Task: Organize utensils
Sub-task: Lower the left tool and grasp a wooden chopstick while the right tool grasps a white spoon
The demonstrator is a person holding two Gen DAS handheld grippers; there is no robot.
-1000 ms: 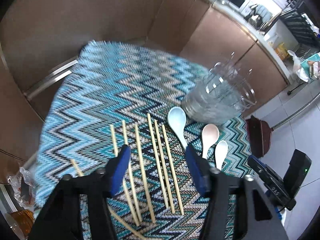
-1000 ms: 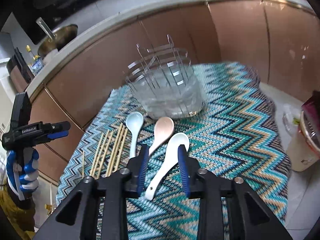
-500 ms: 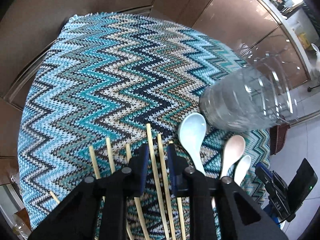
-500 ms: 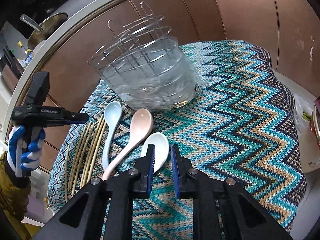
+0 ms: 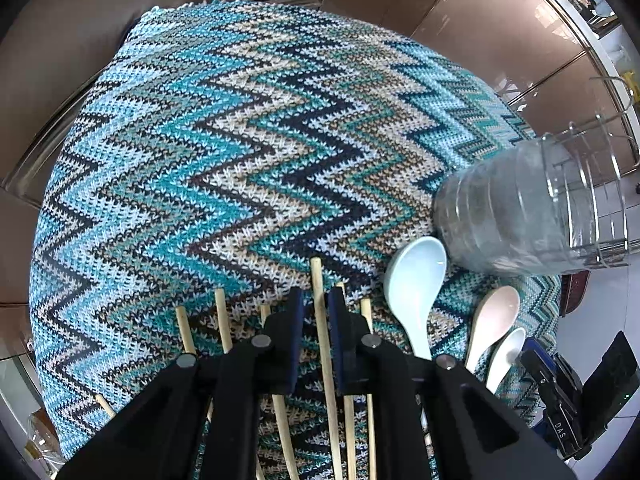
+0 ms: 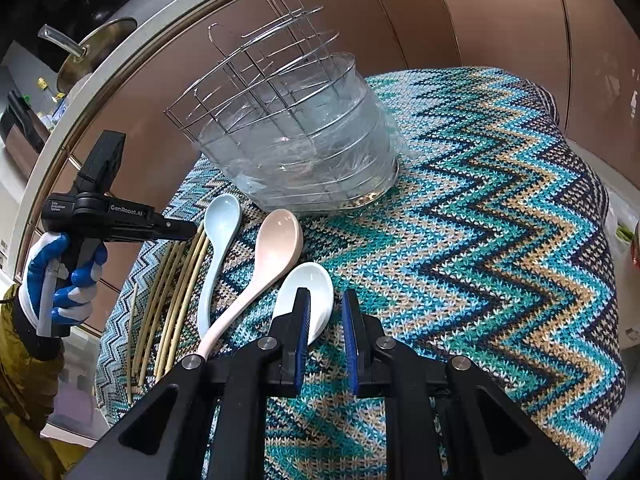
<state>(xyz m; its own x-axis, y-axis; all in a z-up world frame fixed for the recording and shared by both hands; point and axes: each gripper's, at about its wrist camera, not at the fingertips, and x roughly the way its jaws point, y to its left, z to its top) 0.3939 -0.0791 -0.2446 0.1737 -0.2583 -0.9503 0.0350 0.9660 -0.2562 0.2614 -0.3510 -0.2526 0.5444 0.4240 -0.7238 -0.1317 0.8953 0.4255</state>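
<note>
Several wooden chopsticks [image 5: 222, 320] lie side by side on the zigzag cloth [image 5: 224, 160]. My left gripper [image 5: 316, 296] points steeply down over them. Its jaws are closing, with one chopstick [image 5: 318, 276] between the pads and a sliver of gap on each side. To their right lie a pale blue spoon [image 6: 222, 220], a pink spoon [image 6: 276, 248] and a white spoon [image 6: 316, 280]. My right gripper [image 6: 326, 296] is narrow astride the white spoon's right rim, one finger in the bowl and the other outside it.
A wire utensil holder wrapped in clear plastic [image 6: 304, 148] stands on the cloth just beyond the spoons. A blue-gloved hand [image 6: 60, 276] holds the left gripper at the cloth's left edge. Brown cabinet fronts [image 6: 500, 20] curve behind the table.
The left gripper dropped towards the chopsticks and its jaws narrowed from wide to a slit around one stick. The right gripper sank to the white spoon's bowl and narrowed.
</note>
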